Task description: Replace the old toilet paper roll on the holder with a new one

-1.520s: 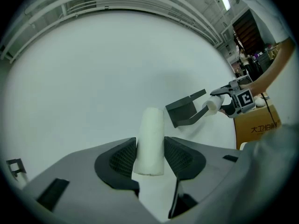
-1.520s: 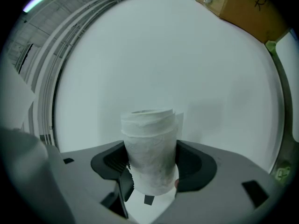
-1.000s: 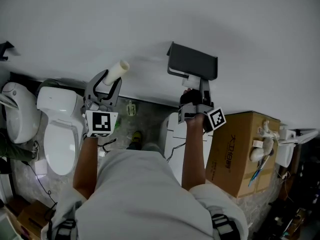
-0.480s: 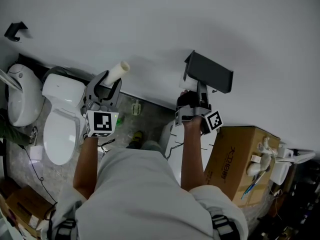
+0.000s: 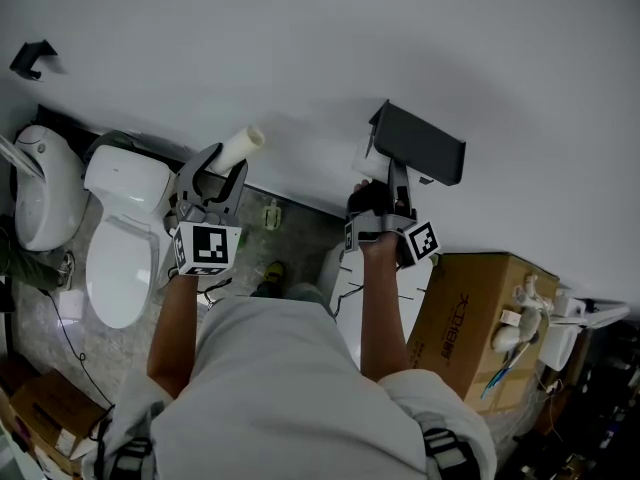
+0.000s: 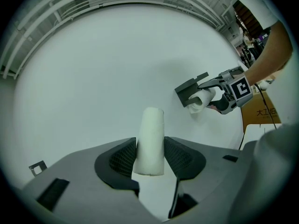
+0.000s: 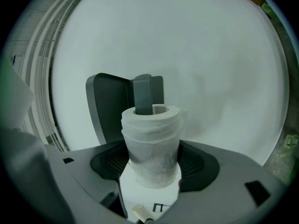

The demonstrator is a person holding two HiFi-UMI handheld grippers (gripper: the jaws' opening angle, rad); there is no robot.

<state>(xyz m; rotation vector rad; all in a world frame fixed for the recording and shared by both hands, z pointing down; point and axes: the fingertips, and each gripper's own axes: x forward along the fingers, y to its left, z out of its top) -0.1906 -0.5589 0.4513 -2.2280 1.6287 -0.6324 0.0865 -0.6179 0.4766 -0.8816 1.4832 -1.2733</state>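
The spent tube (image 6: 149, 141) looks like matt, off-white cardboard with smooth sides. The new roll (image 7: 152, 146) is soft white paper, crinkled and faintly embossed. The holder (image 7: 110, 108) is dark grey, matt and smooth. The left gripper (image 6: 149, 157) and right gripper (image 7: 152, 171) are matt grey plastic, their fingers (image 6: 122, 157) faced with a black mesh texture. At far left the toilet (image 5: 125, 253) is glossy white. The box (image 5: 478, 303) at right is plain brown cardboard.

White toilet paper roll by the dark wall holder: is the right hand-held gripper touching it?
Touching. The right gripper view shows the right hand-held gripper, its jaws pressed against both sides of the white toilet paper roll.
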